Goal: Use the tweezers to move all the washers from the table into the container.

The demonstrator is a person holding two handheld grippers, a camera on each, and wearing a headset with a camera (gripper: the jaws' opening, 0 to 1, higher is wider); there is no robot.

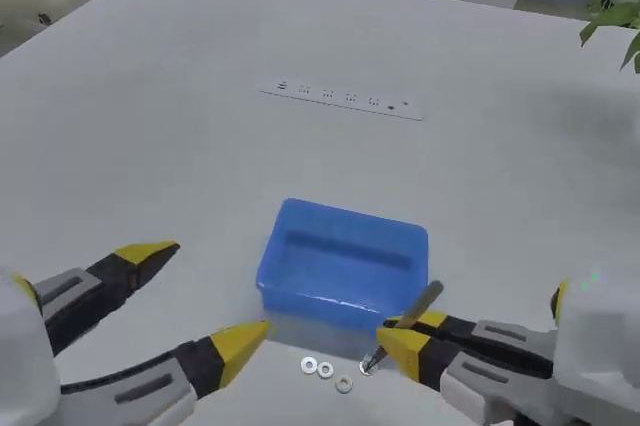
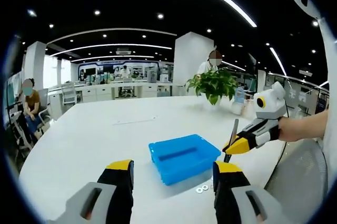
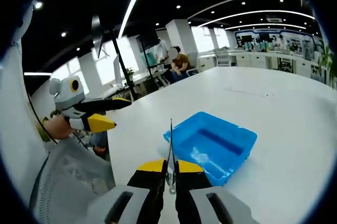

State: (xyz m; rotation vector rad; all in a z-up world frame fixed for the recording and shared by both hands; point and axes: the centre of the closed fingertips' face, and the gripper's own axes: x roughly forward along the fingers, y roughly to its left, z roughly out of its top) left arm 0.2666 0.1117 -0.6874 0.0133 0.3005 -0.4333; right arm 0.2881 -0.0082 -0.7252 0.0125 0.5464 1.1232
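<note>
The right claw (image 1: pixel 408 338) is seen clamped on the tweezers (image 1: pixel 405 326), its yellow jaws pressed together around them. The tweezers are held tilted, with the tip lowered to the tabletop (image 1: pixel 150 96) just in front of the container (image 1: pixel 340 261). Three washers (image 1: pixel 325 370) are laid in a short row on the tabletop, just beside the tweezer tip and near the container's front wall. Whether a washer is caught in the tip cannot be told. The container is blue and rectangular, and nothing can be made out inside it.

The left claw (image 1: pixel 195 296) is held wide apart above the tabletop, to the left of the container, with nothing between its jaws. In the left gripper view, the container (image 2: pixel 184 155) and the washers (image 2: pixel 202 188) are framed between the spread jaws, and the right claw (image 2: pixel 242 142) is seen with the tweezers (image 2: pixel 231 134) upright.

A power strip (image 1: pixel 340 98) is laid farther back on the tabletop.
</note>
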